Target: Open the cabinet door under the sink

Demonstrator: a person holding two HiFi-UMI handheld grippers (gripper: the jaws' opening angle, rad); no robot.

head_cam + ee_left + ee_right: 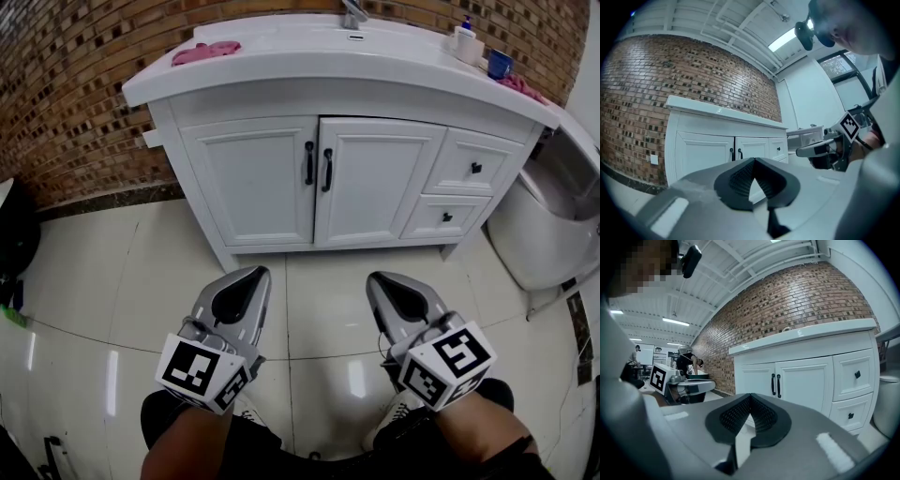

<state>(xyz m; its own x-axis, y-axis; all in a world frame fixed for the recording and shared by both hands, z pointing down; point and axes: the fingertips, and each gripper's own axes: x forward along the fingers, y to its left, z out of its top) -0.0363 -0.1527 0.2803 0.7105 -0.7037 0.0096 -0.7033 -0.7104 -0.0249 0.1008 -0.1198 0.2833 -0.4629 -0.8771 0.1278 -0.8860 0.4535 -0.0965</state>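
Observation:
A white vanity cabinet [255, 183] stands under the sink against a brick wall. Its two doors are closed, and their black handles [308, 162] [327, 170] meet at the centre seam. My left gripper [255, 272] and right gripper [378, 278] hover side by side over the tiled floor, well short of the doors. Both are shut and hold nothing. The left gripper view shows the left gripper [753, 160] pointing at the handles [731, 153]. In the right gripper view the right gripper [750, 396] faces the same handles [773, 384].
Two drawers [473, 167] [446, 217] sit to the right of the doors. A white toilet [553, 216] stands further right. On the counter are a pink cloth [206, 52], a faucet [353, 14], a soap bottle [464, 39] and a blue cup [500, 64]. A black object [17, 239] lies far left.

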